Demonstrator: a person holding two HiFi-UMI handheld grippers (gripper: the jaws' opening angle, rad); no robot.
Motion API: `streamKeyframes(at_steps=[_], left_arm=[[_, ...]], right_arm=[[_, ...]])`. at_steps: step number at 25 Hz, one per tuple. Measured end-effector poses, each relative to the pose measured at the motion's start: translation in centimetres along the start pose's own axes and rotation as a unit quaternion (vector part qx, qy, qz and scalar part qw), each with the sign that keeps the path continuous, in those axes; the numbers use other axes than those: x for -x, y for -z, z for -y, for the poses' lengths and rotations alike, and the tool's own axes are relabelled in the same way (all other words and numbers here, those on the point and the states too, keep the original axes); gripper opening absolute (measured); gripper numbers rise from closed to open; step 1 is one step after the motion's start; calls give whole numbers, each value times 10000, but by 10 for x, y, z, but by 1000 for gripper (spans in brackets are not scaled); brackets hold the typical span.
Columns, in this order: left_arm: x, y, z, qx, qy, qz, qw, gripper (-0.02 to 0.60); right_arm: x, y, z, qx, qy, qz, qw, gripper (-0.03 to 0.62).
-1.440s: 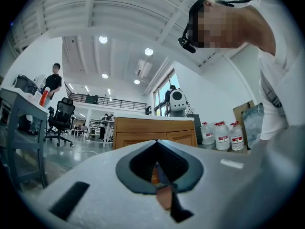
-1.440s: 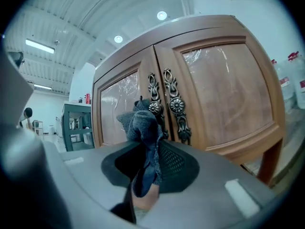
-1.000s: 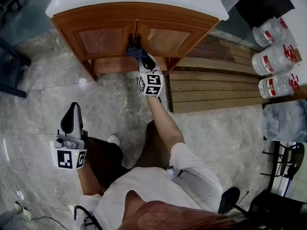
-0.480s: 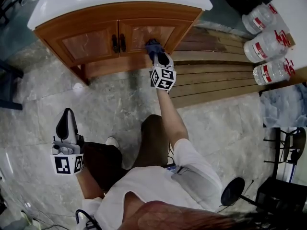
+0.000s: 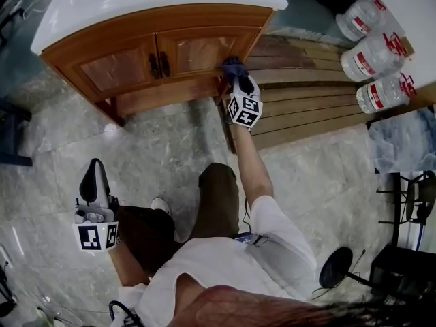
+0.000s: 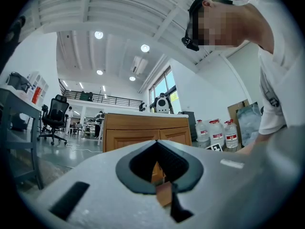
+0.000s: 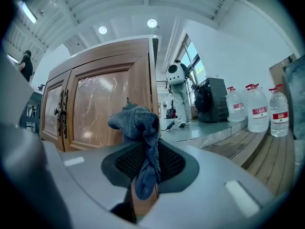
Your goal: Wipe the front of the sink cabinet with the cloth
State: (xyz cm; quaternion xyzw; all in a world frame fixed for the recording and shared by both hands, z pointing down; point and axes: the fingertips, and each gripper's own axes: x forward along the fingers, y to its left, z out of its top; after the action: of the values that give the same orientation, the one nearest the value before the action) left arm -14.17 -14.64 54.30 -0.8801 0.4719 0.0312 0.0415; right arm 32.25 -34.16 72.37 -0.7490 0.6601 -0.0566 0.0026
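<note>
The wooden sink cabinet [image 5: 136,60] with a white top stands at the top of the head view, its two doors closed. My right gripper [image 5: 234,71] is shut on a crumpled blue cloth [image 5: 232,65], which is pressed at the right edge of the right door. In the right gripper view the cloth [image 7: 137,120] bunches out of the jaws just in front of the right door panel [image 7: 100,109], and the dark handles [image 7: 59,111] are to the left. My left gripper [image 5: 94,177] hangs low at the left over the floor, shut and holding nothing. Its own view sees the cabinet [image 6: 143,130] from afar.
A slatted wooden platform [image 5: 306,101] lies right of the cabinet. Three large water bottles [image 5: 371,53] stand at the upper right, also seen as bottles [image 7: 257,111]. A clear plastic bag [image 5: 405,148] and a round stand base [image 5: 337,268] sit at the right. The floor is grey marble tile.
My right gripper has slid the cloth rightward along the cabinet front, from the centre handles to the right door's edge. The left gripper has stayed put.
</note>
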Motion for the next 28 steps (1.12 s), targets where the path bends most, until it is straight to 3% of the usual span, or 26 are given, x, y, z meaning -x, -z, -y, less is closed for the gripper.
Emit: streamKeyframes(at_steps=[10,16,19,24,28], left_arm=[[-5,0,8,-31,66,-16,10000,-2],[-3,6,10,12,46,-91,9999,-2],[-6,14,8,38,93,-189,9998,-2],[-12,43,0,224,257,-374,9987,-2],[-21,74,-15,513,452,-508,9964,-2]], right_arm=[[4,-3,18,-106,107,28,9999,92],[39,-24,12,-398,29,373,9985,92],[69,-42,-10,-300,-298,535,9977,92],[115,-58,-70,-63,-1275,555,9903,84],[133,-55,-112,214,-1588,351,9865,81]])
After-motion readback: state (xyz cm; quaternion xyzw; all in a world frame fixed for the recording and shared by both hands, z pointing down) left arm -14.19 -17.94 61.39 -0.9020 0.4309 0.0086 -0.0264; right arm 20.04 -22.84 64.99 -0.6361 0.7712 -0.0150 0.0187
